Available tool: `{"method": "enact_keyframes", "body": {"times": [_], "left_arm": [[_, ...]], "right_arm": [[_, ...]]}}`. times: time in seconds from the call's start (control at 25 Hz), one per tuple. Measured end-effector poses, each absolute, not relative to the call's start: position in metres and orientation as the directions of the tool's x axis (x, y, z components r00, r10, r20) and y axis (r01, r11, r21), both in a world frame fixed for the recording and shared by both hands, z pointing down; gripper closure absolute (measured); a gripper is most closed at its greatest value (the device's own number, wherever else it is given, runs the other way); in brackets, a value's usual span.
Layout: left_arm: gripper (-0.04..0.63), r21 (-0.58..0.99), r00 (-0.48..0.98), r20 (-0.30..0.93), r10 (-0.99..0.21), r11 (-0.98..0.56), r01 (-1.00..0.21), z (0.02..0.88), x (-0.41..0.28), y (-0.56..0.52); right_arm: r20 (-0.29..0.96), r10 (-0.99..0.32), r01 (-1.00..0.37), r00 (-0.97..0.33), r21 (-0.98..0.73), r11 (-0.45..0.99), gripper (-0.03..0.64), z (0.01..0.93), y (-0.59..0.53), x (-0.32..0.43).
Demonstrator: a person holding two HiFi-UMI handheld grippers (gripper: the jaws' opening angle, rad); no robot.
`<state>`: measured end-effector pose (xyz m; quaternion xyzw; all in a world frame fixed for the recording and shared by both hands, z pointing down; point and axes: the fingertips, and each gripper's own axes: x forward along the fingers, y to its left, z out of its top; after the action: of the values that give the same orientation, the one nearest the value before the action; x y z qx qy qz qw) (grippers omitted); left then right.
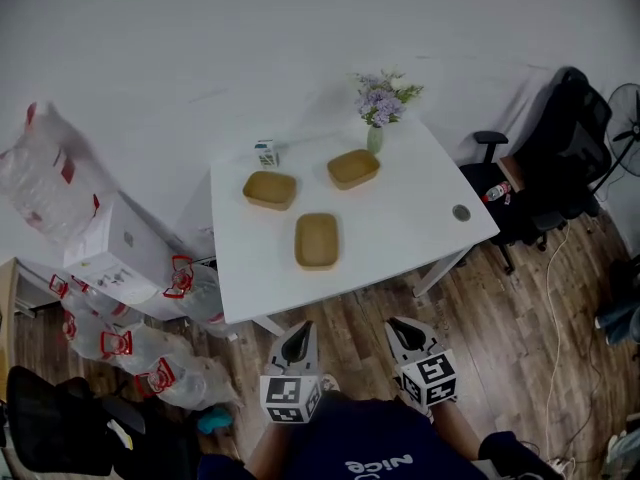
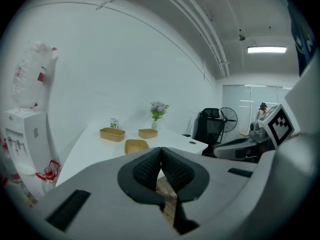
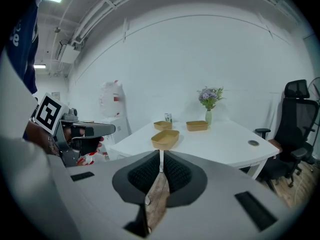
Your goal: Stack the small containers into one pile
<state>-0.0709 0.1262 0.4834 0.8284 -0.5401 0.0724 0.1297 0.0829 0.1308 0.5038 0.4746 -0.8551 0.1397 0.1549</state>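
Stacking: not begun, containers (image 1: pixel 270 189) apart.
Grippers: left gripper (image 1: pixel 297 342), right gripper (image 1: pixel 405 331) closed, empty.
Next: probably open up, grab near container (image 1: pixel 317 240).

Three containers stand apart on the tabletop (image 1: pixel 400 218). The front container (image 1: pixel 317 240) lies nearest the near edge. The left container (image 1: pixel 270 189) sits behind it to the left, and the right container (image 1: pixel 353 168) behind it to the right. A carton (image 1: pixel 266 153) stands behind the left container. A vase (image 1: pixel 374 138) stands just behind the right container. An office chair (image 1: pixel 545 168) stands right of the tabletop, and bags (image 1: pixel 150 358) lie on the floor to its left. The left gripper (image 1: pixel 296 346) and right gripper (image 1: pixel 405 334) hang side by side before the near edge.
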Motion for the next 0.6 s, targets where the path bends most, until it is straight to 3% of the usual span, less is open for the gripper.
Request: {"method": "enact_keyframes", "body": {"times": [0.6], "left_arm": [[0.577, 0.165, 0.44, 0.286, -0.851, -0.408, -0.898, 0.492, -0.101, 0.05]], "right_arm": [[0.416, -0.797, -0.897, -0.439, -0.156, 0.413, 0.563, 0.515, 0.062, 0.065]]}}
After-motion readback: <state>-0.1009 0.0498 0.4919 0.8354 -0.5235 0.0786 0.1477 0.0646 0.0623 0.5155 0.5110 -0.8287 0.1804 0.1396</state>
